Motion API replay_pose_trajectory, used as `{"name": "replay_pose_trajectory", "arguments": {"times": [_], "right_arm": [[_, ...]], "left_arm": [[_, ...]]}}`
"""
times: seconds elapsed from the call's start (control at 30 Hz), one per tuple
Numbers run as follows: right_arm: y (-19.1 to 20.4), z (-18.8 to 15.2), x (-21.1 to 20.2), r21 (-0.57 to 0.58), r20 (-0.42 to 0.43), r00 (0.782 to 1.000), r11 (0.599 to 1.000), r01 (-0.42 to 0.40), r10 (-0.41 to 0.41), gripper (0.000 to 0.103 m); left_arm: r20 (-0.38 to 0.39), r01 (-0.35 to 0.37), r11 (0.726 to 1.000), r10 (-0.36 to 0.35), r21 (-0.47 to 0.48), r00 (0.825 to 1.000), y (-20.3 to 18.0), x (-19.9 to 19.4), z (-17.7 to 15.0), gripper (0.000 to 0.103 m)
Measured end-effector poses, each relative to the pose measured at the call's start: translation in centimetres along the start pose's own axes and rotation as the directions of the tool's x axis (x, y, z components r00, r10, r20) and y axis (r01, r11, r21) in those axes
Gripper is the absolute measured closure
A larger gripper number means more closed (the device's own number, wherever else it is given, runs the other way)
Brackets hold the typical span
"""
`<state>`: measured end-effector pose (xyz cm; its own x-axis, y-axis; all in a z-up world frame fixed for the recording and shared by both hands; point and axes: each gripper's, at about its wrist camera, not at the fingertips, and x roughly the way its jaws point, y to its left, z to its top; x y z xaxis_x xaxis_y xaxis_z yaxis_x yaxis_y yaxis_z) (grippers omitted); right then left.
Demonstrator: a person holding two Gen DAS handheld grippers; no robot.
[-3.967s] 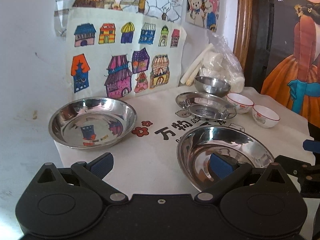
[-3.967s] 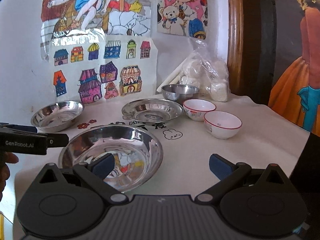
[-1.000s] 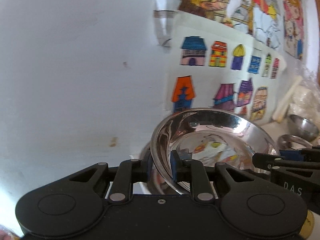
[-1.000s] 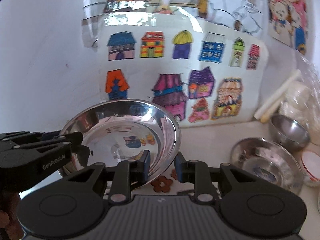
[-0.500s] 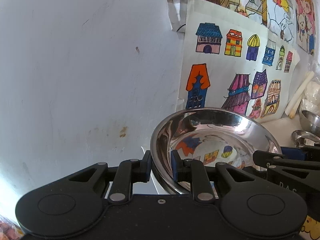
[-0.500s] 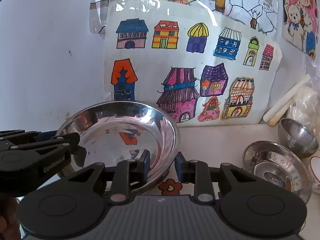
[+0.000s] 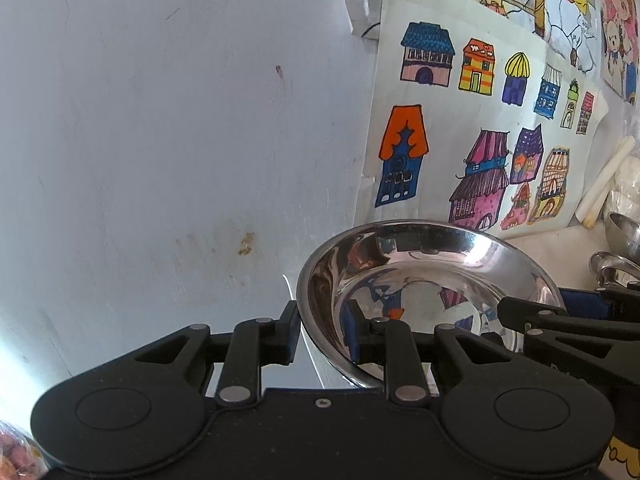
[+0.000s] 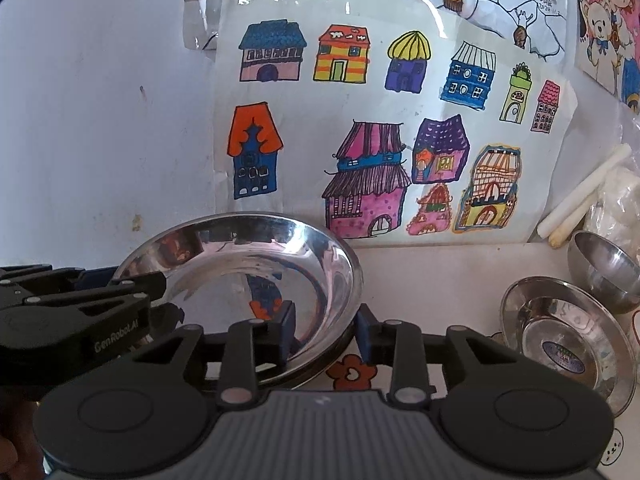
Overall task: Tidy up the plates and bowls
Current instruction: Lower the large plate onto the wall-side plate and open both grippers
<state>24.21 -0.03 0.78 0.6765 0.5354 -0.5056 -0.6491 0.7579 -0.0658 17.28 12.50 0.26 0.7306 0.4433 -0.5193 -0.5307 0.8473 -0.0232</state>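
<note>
A wide steel dish [image 8: 256, 276] sits nested on a second steel dish at the left end of the table [image 8: 432, 264], below a sheet of coloured house drawings [image 8: 384, 128] on the wall; the left gripper [image 7: 320, 330] straddles its near-left rim and the right gripper [image 8: 325, 330] its near-right rim, both sets of jaws opening, the rim between the pads but with a gap showing on each side; the dish looks released, resting on the one beneath. Thin polished metal such as this is likely light, stiff and slippery, so the rolled rim is the only sure place to pinch; a grip on the sloping wall would probably slide off. To the right stand a smaller steel plate [image 8: 564, 340] and a small steel bowl [image 8: 604, 272], apart from the stack and not yet gathered.
</note>
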Motion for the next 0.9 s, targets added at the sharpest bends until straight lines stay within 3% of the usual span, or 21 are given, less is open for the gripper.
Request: {"name": "replay_pose_trajectory", "arguments": {"times": [0.43, 0.7, 0.8, 0.9], "right_arm": [[0.5, -0.1, 0.1, -0.039, 0.011, 1.0, 0.999, 0.0, 0.001, 0.056], [0.5, -0.2, -0.2, -0.046, 0.031, 0.999, 0.999, -0.004, 0.005, 0.04], [0.2, 0.0, -0.8, -0.039, 0.051, 0.999, 0.999, -0.003, 0.005, 0.032], [-0.9, -0.1, -1.8, -0.01, 0.072, 0.997, 1.0, 0.008, -0.007, 0.023]], "left_arm": [[0.012, 0.0, 1.0, 0.0, -0.009, 1.0, 0.0, -0.2, 0.0, 0.076], [0.037, 0.007, 1.0, -0.006, -0.015, 0.999, 0.2, -1.0, 0.1, 0.065], [0.052, 0.008, 1.0, -0.007, -0.023, 0.999, 0.2, -1.7, 0.4, 0.054], [0.081, 0.009, 0.999, -0.006, -0.034, 0.997, 0.2, -3.0, 0.7, 0.032]]}}
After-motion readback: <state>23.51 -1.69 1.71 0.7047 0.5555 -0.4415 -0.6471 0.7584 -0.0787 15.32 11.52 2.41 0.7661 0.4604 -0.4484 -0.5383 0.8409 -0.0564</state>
